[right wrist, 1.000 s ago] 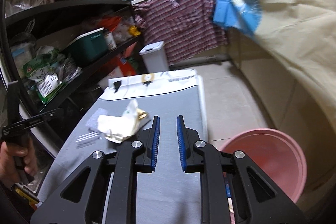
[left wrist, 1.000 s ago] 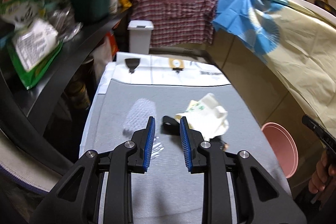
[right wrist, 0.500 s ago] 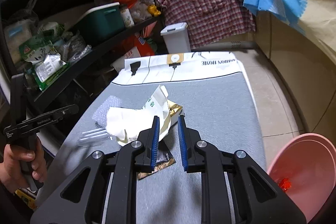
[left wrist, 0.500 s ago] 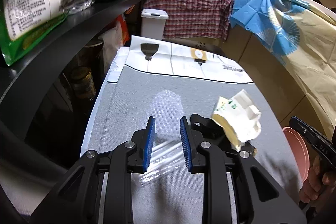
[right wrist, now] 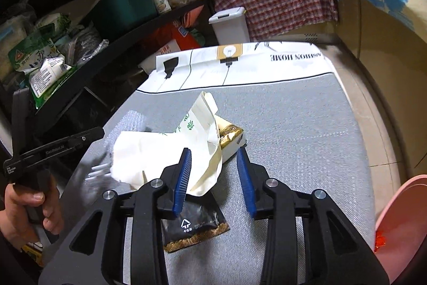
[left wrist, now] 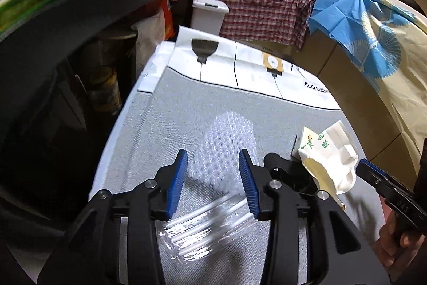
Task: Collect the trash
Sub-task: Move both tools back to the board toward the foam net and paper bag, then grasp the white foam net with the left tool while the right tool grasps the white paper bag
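On the grey table cover (left wrist: 165,124) lie a sheet of bubble wrap (left wrist: 226,135) and a clear plastic wrapper (left wrist: 208,229). My left gripper (left wrist: 212,159) hovers low over both. Its jaws are opening and the pads touch nothing. A crumpled white paper bag (right wrist: 160,148) with green print lies mid-table, also in the left wrist view as paper bag (left wrist: 331,159). A small gold and white box (right wrist: 230,138) sits against it. My right gripper (right wrist: 213,159) straddles the bag's lower flap, jaws opening, pads clear of it. A black foil packet (right wrist: 194,229) lies under its fingers.
A pink basin (right wrist: 400,221) with a red scrap inside stands off the table's right side. A black shelf rack (right wrist: 93,26) crowded with bags and a green box lines the left. A white bin (right wrist: 230,26) stands beyond the far end, below a hanging plaid shirt.
Both grippers came forward and down toward the table and their jaws widened. The left now sits over the bubble wrap; the right has reached the paper bag.
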`<action>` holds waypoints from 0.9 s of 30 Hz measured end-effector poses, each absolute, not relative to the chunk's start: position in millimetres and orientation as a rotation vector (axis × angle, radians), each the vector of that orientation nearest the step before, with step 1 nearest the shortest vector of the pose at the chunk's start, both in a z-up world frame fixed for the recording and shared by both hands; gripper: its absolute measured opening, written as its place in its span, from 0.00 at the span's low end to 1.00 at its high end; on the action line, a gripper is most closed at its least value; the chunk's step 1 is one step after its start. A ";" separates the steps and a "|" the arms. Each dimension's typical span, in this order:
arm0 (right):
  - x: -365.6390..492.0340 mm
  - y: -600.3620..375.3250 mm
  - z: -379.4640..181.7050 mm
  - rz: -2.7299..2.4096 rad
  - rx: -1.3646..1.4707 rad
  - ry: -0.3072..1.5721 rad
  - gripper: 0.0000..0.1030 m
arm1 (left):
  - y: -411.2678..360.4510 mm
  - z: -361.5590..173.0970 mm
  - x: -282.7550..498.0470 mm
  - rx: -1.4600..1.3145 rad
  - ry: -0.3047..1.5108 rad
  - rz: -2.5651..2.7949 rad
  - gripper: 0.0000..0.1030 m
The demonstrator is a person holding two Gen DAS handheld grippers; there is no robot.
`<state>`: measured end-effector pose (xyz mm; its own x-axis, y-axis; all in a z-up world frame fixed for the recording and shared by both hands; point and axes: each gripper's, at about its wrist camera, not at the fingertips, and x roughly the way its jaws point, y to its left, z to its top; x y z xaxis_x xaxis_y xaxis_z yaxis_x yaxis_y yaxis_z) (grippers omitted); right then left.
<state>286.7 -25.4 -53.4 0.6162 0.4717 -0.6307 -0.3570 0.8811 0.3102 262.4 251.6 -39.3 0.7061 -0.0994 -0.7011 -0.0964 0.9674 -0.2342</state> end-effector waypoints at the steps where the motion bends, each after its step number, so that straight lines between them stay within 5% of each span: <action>1: 288.8 -23.6 -56.1 0.483 0.158 0.779 0.35 | 249.9 -41.2 263.7 -0.257 0.794 -0.002 0.39; 10: 293.0 -15.2 -64.3 0.503 0.133 0.800 0.31 | 244.2 -53.9 273.6 -0.230 0.834 -0.003 0.38; 20: 291.9 -13.1 -63.7 0.510 0.113 0.802 0.12 | 238.0 -58.5 275.3 -0.185 0.881 -0.008 0.03; 27: 288.5 -16.8 -58.6 0.505 0.116 0.788 0.08 | 242.4 -50.7 271.9 -0.189 0.855 0.010 0.01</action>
